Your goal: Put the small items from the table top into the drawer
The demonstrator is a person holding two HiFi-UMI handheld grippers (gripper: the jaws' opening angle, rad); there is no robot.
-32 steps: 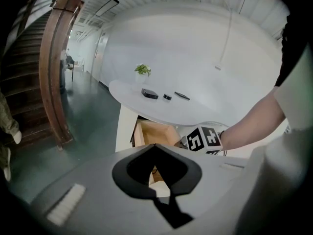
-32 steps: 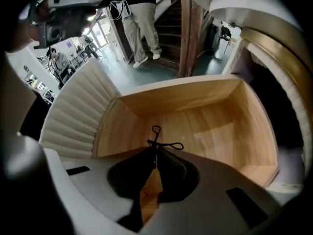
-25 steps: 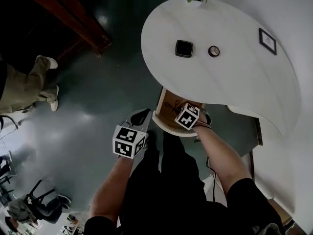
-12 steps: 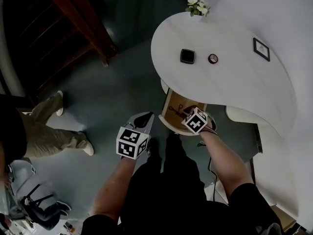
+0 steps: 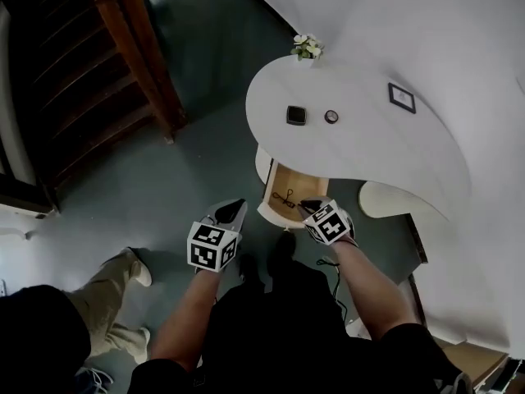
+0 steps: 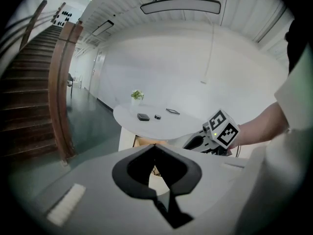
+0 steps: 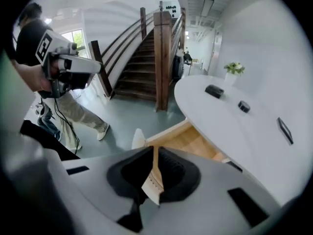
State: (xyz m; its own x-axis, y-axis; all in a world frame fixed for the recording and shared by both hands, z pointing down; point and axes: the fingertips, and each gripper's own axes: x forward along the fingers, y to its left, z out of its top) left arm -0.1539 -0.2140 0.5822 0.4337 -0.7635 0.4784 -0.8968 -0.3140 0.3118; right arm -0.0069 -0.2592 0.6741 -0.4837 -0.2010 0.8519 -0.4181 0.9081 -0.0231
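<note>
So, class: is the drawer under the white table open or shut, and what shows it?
Open. The drawer sticks out from under the table top, wooden floor exposed, a dark item inside.

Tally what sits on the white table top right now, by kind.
black square item: 1
round dark item: 1
picture frame: 1
potted flowers: 1
Total: 4

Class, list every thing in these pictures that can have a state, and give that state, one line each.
drawer: open, dark item inside
left gripper: shut, empty
right gripper: shut, empty
black square item: on table top, not yet stowed
small round item: on table top, not yet stowed
picture frame: lying flat
</note>
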